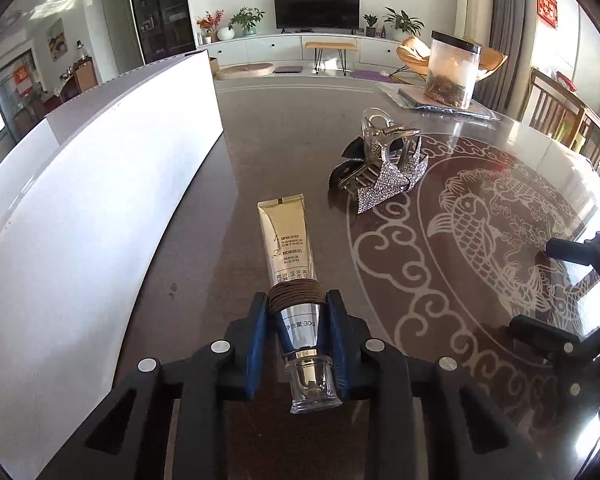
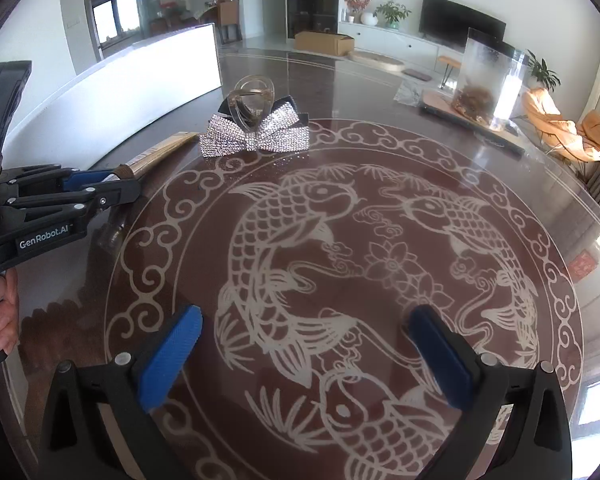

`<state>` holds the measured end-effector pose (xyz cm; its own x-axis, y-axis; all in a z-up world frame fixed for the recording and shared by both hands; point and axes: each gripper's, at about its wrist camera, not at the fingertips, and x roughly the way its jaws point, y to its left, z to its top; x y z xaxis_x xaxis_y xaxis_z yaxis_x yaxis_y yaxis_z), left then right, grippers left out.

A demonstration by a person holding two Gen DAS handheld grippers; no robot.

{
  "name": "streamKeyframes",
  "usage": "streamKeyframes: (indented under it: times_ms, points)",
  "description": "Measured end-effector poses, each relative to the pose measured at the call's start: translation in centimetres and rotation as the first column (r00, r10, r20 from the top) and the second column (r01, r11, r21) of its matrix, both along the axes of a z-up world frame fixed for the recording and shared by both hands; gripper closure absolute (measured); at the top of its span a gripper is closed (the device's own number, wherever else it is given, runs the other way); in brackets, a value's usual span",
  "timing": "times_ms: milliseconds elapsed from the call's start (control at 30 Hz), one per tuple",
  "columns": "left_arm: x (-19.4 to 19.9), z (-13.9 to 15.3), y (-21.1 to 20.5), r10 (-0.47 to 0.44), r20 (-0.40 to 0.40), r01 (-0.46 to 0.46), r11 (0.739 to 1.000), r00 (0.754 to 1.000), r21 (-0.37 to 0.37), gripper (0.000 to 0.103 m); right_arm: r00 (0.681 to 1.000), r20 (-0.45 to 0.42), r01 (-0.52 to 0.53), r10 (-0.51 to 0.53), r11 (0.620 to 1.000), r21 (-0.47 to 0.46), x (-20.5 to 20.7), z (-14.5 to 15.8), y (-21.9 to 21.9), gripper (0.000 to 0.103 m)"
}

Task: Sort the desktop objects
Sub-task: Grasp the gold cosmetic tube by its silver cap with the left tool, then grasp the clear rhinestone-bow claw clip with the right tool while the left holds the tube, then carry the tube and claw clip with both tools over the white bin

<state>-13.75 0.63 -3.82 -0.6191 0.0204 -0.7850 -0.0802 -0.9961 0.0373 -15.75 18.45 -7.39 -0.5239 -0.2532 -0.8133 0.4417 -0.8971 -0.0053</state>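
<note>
A gold and silver cream tube (image 1: 288,248) with a clear cap lies on the dark table (image 1: 260,140), a brown hair tie (image 1: 296,295) wound round its neck. My left gripper (image 1: 297,303) is shut on the tube just below that tie, its blue pads pressing both sides. In the right wrist view the left gripper (image 2: 116,178) is at the left, with the tube (image 2: 168,148) sticking out beyond it. A rhinestone bow hair clip (image 1: 380,168) (image 2: 256,136) rests further back. My right gripper (image 2: 306,320) hovers open over the carp pattern, holding nothing; it shows at the right edge (image 1: 540,286) of the left wrist view.
A long white box (image 1: 100,200) (image 2: 140,76) stands along the table's left side. A clear jar with a black lid (image 1: 452,72) (image 2: 484,84) sits on a flat pad at the far right. A hand (image 2: 4,312) holds the left gripper's handle.
</note>
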Motion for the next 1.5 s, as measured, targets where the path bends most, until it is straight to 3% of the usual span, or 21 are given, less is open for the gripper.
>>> streamKeyframes:
  times_ms: [100,233,400,467,500,633,867,1033,1167,1300,1500]
  points:
    - [1.9,0.0,-1.6,0.025,-0.005,-0.025,0.999,1.0,0.043,0.075,1.0,0.001,0.022,-0.022,1.0,-0.001,-1.5,0.2,-0.7,0.0]
    - [2.9,-0.1,-2.7,0.046,-0.007,-0.045,0.995,0.999,0.085,0.075,1.0,0.001,0.009,-0.009,1.0,0.0,-6.5,0.0,-4.5,0.0]
    - [3.3,-0.1,-2.5,0.044,-0.009,-0.043,0.997,0.999,0.059,0.075,1.0,0.004,-0.028,0.028,1.0,0.0,-12.1,0.1,-9.6,0.0]
    - [3.1,-0.2,-2.7,0.044,-0.008,-0.043,0.995,0.999,0.085,0.075,0.999,-0.013,-0.038,0.038,0.999,0.003,-12.5,0.6,-10.5,0.021]
    - [3.2,-0.2,-3.0,0.044,-0.008,-0.043,0.994,0.999,0.1,0.075,1.0,0.003,-0.03,0.03,1.0,0.006,-12.5,0.6,-10.6,0.021]
    - [4.2,-0.1,-4.1,0.032,-0.014,-0.03,0.987,0.999,0.16,0.075,0.997,-0.02,-0.068,0.068,0.998,0.003,-8.9,1.3,-9.9,0.021]
    - [8.2,0.6,-5.2,-0.026,-0.015,0.029,0.95,1.0,0.311,0.075,0.995,-0.027,-0.093,0.092,0.995,-0.045,2.5,3.1,-3.7,0.021]
    - [11.1,2.6,-3.8,-0.055,-0.062,0.073,0.938,0.997,0.338,0.075,0.994,-0.032,-0.103,0.103,0.994,-0.02,7.7,3.2,-0.7,0.021]
    - [13.4,4.1,-3.4,-0.048,-0.094,0.077,0.937,0.994,0.34,0.075,0.993,-0.032,-0.111,0.109,0.993,-0.048,9.0,4.0,-0.6,0.021]
    - [14.7,7.1,-4.3,-0.017,-0.135,0.064,0.933,0.991,0.354,0.075,0.986,-0.087,-0.148,0.14,0.985,-0.089,10.5,6.7,-2.5,0.021]
    - [15.3,13.6,-10.8,0.103,-0.218,-0.008,0.917,0.971,0.398,0.075,0.951,-0.191,-0.275,0.243,0.948,-0.162,8.6,13.4,-9.5,0.021]
